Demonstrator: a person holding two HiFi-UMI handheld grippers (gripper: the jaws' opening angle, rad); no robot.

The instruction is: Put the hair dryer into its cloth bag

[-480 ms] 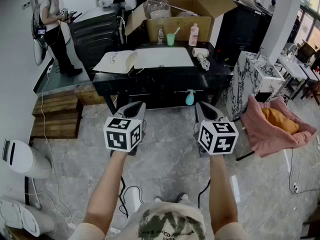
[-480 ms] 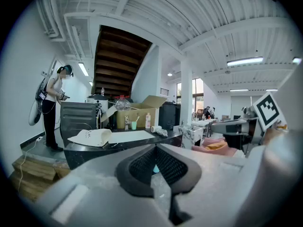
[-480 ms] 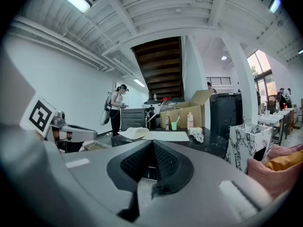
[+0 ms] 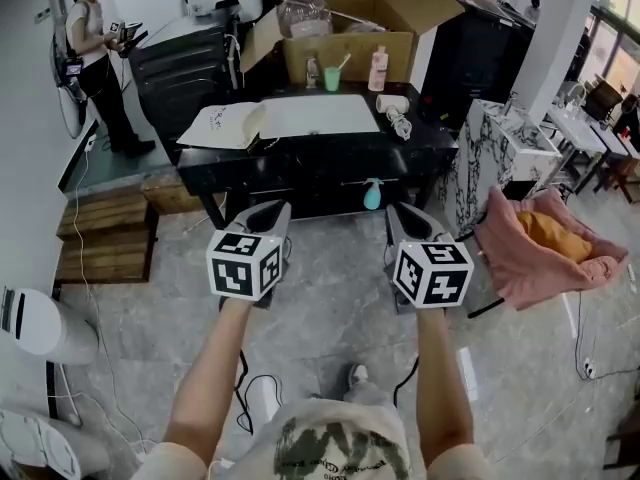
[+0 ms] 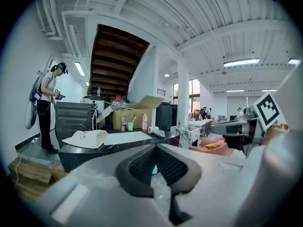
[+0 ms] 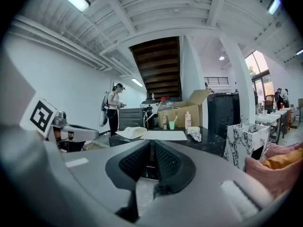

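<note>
Head view shows the left gripper (image 4: 268, 214) and right gripper (image 4: 402, 216) both closed on nothing, well short of the glossy black table (image 4: 425, 136). There the white hair dryer (image 4: 393, 105) lies apart from the flat white cloth bag (image 4: 233, 125). Its loose cord could snag when lifted.

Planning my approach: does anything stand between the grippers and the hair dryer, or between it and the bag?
Nothing visible does. Only floor separates the left gripper and right gripper from the table. Between the hair dryer and cloth bag lies just a flat white sheet.
</note>
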